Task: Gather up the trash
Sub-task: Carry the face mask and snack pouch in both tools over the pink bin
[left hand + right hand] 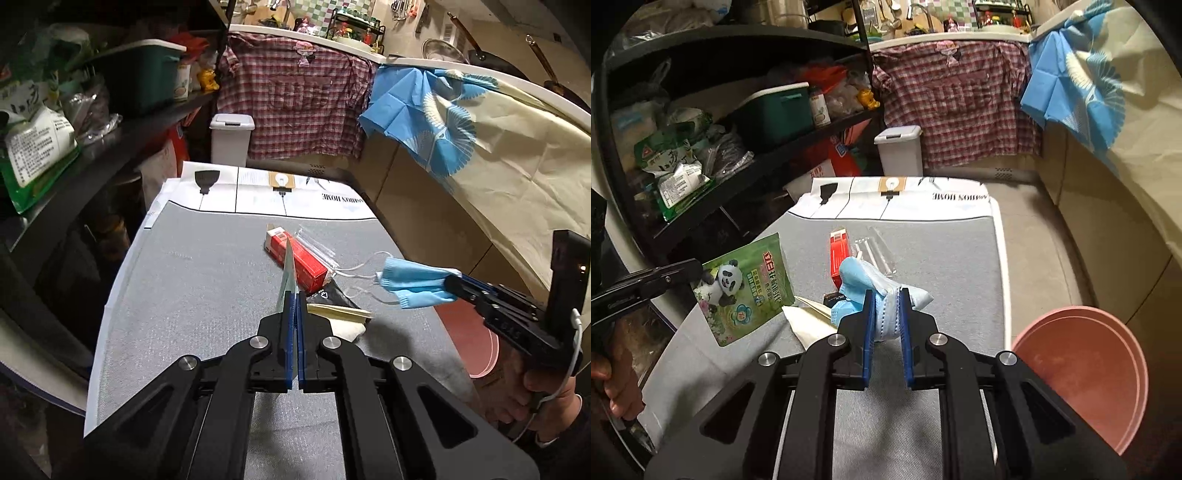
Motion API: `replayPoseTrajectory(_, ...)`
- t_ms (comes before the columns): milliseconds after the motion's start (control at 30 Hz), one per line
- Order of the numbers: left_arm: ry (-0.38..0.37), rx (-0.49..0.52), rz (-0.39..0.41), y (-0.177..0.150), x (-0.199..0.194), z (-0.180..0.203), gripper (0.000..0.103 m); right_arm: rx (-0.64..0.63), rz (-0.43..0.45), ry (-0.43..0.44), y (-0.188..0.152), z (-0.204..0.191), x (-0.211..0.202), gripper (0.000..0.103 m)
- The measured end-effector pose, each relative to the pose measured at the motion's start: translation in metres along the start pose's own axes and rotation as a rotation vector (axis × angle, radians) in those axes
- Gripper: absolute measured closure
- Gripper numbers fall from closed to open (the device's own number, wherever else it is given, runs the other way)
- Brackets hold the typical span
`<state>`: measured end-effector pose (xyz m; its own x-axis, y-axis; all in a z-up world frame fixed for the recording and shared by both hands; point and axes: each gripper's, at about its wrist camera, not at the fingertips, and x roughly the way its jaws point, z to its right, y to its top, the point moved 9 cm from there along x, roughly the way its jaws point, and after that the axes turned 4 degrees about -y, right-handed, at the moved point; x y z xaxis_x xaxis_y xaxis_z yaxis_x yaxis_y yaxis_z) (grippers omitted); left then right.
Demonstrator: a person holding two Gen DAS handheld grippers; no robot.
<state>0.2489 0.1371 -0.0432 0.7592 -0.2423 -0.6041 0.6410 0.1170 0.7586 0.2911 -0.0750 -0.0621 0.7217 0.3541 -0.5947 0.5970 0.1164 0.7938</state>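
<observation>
Cluttered kitchen surface [942,258]: our right hand-held gripper [887,295] pinches the mask [882,291]; the pink bin [1086,376], probably the target, sits just right; our left hand-held gripper [295,295] pinches a green packet [746,288].

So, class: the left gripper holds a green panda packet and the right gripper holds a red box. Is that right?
Not quite. The left gripper does hold the panda packet, but the right gripper holds a blue face mask. The red box lies on the table, as the right wrist view shows.
</observation>
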Motion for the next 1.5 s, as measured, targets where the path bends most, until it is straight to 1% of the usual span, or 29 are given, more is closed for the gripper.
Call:
replayPoseTrajectory(300, -0.011, 0.012, 0.038, 0.007, -0.016, 0.014, 0.102, -0.001, 0.038, -0.018, 0.000, 0.014, -0.042, 0.090)
replayPoseTrajectory(467, -0.020, 0.023, 0.057, 0.011, -0.023, 0.025, 0.102, -0.021, 0.068, -0.029, 0.004, 0.015, -0.065, 0.090)
replayPoseTrajectory(667, -0.037, 0.039, 0.072, 0.015, -0.029, 0.042, 0.102, -0.014, 0.107, -0.056, 0.008, 0.034, -0.094, 0.090)
replayPoseTrajectory(800, -0.051, 0.056, 0.076, 0.015, -0.031, 0.056, 0.102, -0.013, 0.131, -0.095, 0.008, 0.051, -0.107, 0.090)
replayPoseTrajectory(1300, -0.098, 0.119, 0.062, 0.014, -0.019, 0.109, 0.102, 0.075, 0.135, -0.176, -0.015, 0.103, -0.112, 0.090)
replayPoseTrajectory(1500, -0.115, 0.136, 0.055, 0.015, -0.012, 0.127, 0.102, 0.102, 0.143, -0.206, -0.017, 0.119, -0.115, 0.090)
